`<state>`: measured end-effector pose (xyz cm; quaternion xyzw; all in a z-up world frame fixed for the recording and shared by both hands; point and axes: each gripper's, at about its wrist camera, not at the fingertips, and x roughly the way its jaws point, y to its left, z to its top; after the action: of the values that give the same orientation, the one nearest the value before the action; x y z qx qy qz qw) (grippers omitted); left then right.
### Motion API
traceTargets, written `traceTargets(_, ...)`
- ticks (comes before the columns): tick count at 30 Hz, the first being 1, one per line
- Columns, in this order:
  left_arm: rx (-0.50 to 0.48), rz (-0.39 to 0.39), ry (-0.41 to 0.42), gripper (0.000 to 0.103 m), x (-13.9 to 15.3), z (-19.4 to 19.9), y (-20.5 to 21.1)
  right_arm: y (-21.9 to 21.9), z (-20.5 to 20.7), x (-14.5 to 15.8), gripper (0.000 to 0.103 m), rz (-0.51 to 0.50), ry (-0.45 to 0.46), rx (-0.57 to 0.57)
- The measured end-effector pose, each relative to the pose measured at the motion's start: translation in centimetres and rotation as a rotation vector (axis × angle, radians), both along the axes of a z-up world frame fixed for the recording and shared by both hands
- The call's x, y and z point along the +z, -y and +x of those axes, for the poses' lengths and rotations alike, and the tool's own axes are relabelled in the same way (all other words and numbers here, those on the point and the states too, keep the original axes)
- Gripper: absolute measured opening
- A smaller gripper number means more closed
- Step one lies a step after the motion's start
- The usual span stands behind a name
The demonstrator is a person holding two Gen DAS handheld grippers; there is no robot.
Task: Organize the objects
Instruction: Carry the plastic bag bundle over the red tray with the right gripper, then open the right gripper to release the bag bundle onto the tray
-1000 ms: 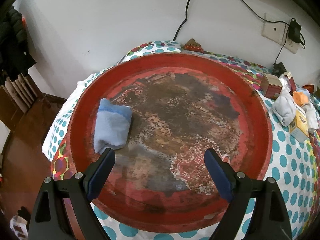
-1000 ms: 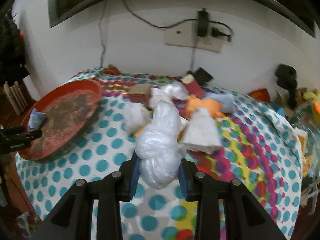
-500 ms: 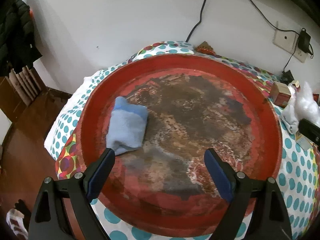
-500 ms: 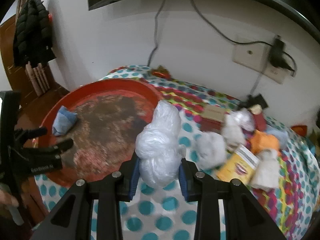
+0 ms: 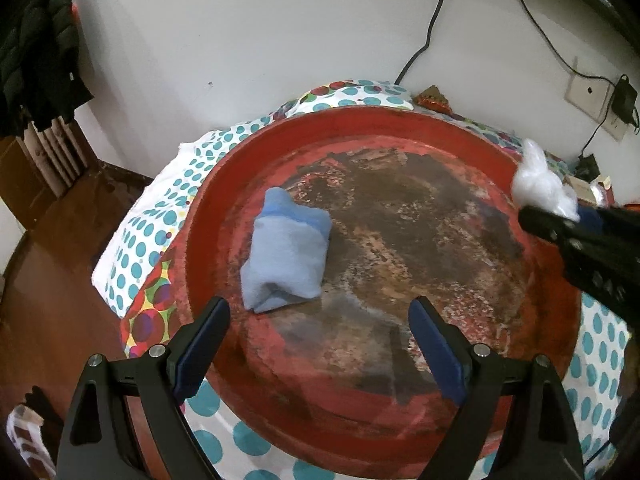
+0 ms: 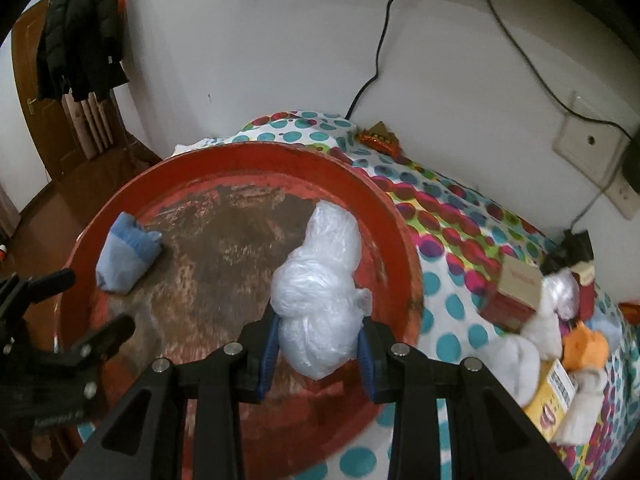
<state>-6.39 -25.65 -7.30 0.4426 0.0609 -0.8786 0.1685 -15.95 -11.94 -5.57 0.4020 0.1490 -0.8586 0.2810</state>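
A white wall (image 6: 280, 40) backs the scene, with black cables (image 6: 380, 40) running down it and a socket plate (image 6: 588, 144) at right. Dark jackets (image 6: 76, 28) hang at far left beside a brown wooden door (image 6: 28, 92). The floor (image 5: 48, 264) is dark brown wood. A polka-dot cloth (image 6: 448, 248) covers the furniture.

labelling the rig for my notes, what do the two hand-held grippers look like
Both match: the left hand-held gripper and right hand-held gripper have matte black angular plastic frames, silver round bolts at the joints, and two fingers lined with blue pads. No cables or sleeves show.
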Motion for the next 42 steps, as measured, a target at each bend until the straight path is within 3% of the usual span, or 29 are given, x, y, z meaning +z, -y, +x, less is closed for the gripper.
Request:
traceTargets(12,0.013,-0.017,0.022,0.089,-0.7,-0.1,0.7,4.4,-4.2,-1.8,0.034,0.079,0.025,0.023)
traceTargets(20,0.007,0.004,0.021,0.089,-0.8,-0.2,0.9,5.1,-5.3,-2.8,0.035,0.097,0.055,0.028)
traceTargets(23,-0.002,0.022,0.016,0.089,-0.8,-0.3,0.8,4.9,-5.3,-2.8,0.039,0.093,0.054,0.031)
traceTargets(25,-0.004,0.014,0.018,0.089,-0.8,-0.3,0.6,4.8,-5.3,-2.7,0.056,0.089,0.06,0.028)
traceTargets(27,-0.006,0.005,0.023,0.089,-0.9,-0.4,0.5,4.6,-5.2,-2.5,0.062,0.078,0.06,0.026)
traceTargets(35,-0.023,0.002,0.017,0.089,-0.7,-0.4,0.1,3.2,-3.5,-0.2,0.062,0.029,0.037,0.022)
traceTargets(42,-0.041,-0.03,0.019,0.089,-0.6,-0.4,-0.7,-1.5,-0.5,2.0,0.062,-0.016,0.001,-0.003)
